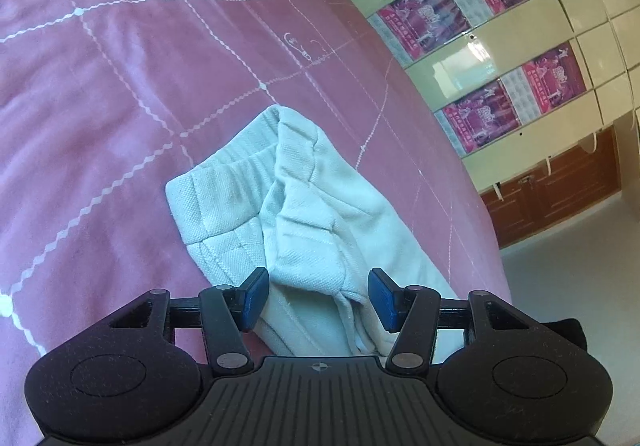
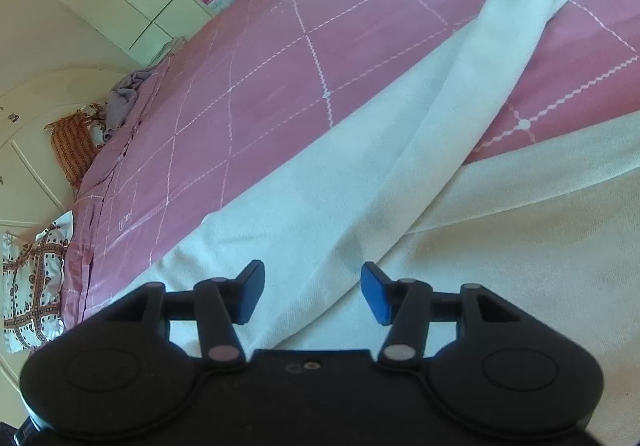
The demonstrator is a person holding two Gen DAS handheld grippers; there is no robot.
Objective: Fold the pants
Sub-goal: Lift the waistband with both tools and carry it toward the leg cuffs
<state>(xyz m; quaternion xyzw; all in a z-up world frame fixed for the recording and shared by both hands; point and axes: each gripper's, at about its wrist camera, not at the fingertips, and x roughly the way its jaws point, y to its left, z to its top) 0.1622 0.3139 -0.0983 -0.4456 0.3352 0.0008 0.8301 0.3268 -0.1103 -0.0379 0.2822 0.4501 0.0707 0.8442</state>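
Repositioning between folds: both your left gripper (image 1: pixel 318 296) and right gripper (image 2: pixel 313 292) stand partly open, holding nothing. The white pants (image 1: pixel 288 206) lie on the pink bedspread (image 1: pixel 120 86). Next, likely regrip waistband and leg.

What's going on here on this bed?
A person with a handheld two-finger gripper in each hand is folding white cotton pants on a pink quilted bedspread. The left gripper is open over the waistband end, which lies doubled over; the right gripper is open over the long white pant leg, stretched across the bed. Neither is gripping fabric right now.
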